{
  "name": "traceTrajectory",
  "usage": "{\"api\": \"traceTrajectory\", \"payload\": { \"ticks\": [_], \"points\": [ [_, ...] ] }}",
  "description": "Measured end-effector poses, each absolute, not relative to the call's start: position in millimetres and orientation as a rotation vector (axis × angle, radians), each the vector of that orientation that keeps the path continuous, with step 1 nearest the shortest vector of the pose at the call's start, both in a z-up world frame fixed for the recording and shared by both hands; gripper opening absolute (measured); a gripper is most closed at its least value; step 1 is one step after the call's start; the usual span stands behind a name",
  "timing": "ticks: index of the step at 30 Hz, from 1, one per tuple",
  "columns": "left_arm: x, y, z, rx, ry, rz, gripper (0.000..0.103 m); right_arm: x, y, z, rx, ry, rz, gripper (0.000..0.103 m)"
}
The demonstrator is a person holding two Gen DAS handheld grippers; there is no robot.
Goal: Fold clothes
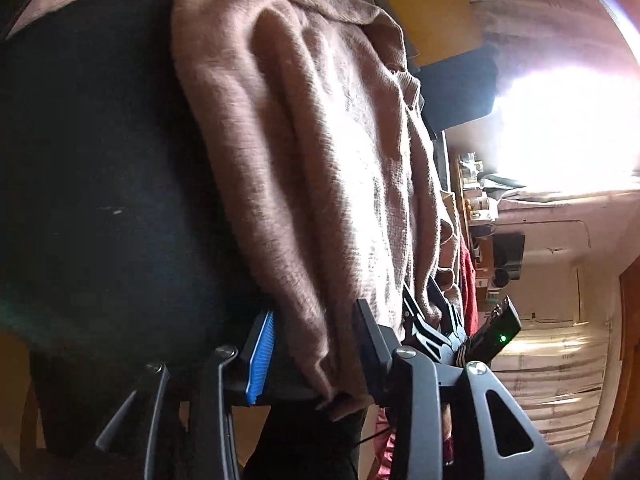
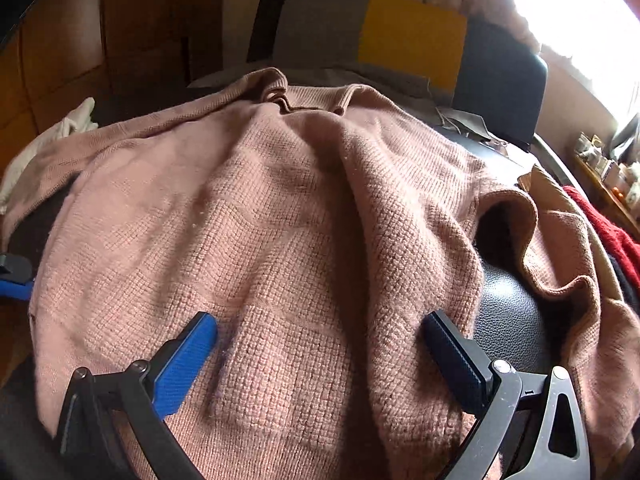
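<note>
A pink-brown knitted sweater (image 2: pixel 280 208) lies spread over a black leather surface (image 2: pixel 508 312), collar at the far end. My right gripper (image 2: pixel 320 344) hovers open over the sweater's near part, its blue finger pads (image 2: pixel 188 356) wide apart on either side of a fold. In the left wrist view the sweater (image 1: pixel 320 152) runs up from my left gripper (image 1: pixel 316 344), whose fingers are narrowed on a bunched edge of the knit. That gripper also shows at the sweater's left edge (image 2: pixel 14 276) in the right wrist view.
A white cloth (image 2: pixel 60 136) lies at the far left. A red garment (image 2: pixel 612 236) sits at the right edge. Grey, yellow and dark cushions (image 2: pixel 412 36) stand behind. A shelf of small jars (image 2: pixel 604 168) is under a bright window.
</note>
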State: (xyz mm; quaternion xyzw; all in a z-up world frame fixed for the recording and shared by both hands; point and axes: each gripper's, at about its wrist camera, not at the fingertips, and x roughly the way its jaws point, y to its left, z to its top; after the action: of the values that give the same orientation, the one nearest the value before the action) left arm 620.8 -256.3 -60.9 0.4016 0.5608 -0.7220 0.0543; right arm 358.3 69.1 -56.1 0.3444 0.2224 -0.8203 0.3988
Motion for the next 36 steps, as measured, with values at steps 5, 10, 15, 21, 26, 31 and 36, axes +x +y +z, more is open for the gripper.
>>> {"api": "traceTrajectory", "payload": {
  "ticks": [5,10,15,21,26,31,36],
  "points": [
    [620,-259,-62,1.205,1.647,-2.187,0.006,361,73,-57,0.855,0.529,-2.083,0.103],
    [653,-286,-49,1.12,1.584,-2.207,0.004,358,74,-56,0.864,0.505,-2.082,0.103],
    [686,-315,-46,1.084,1.529,-2.153,0.004,358,72,-53,0.903,0.499,-2.081,0.103],
    [721,-346,-41,1.05,1.422,-2.082,0.004,376,58,-52,0.947,0.606,-2.06,0.103],
    [732,-356,-24,1.008,1.197,-2.016,0.006,403,50,-51,0.982,0.718,-1.988,0.103],
    [706,-342,14,0.918,1.001,-2.182,0.017,416,55,-40,1.036,0.698,-1.886,0.103],
    [642,-317,13,1.084,0.862,-2.362,0.017,381,68,6,0.977,0.383,-1.972,0.103]
  ]
}}
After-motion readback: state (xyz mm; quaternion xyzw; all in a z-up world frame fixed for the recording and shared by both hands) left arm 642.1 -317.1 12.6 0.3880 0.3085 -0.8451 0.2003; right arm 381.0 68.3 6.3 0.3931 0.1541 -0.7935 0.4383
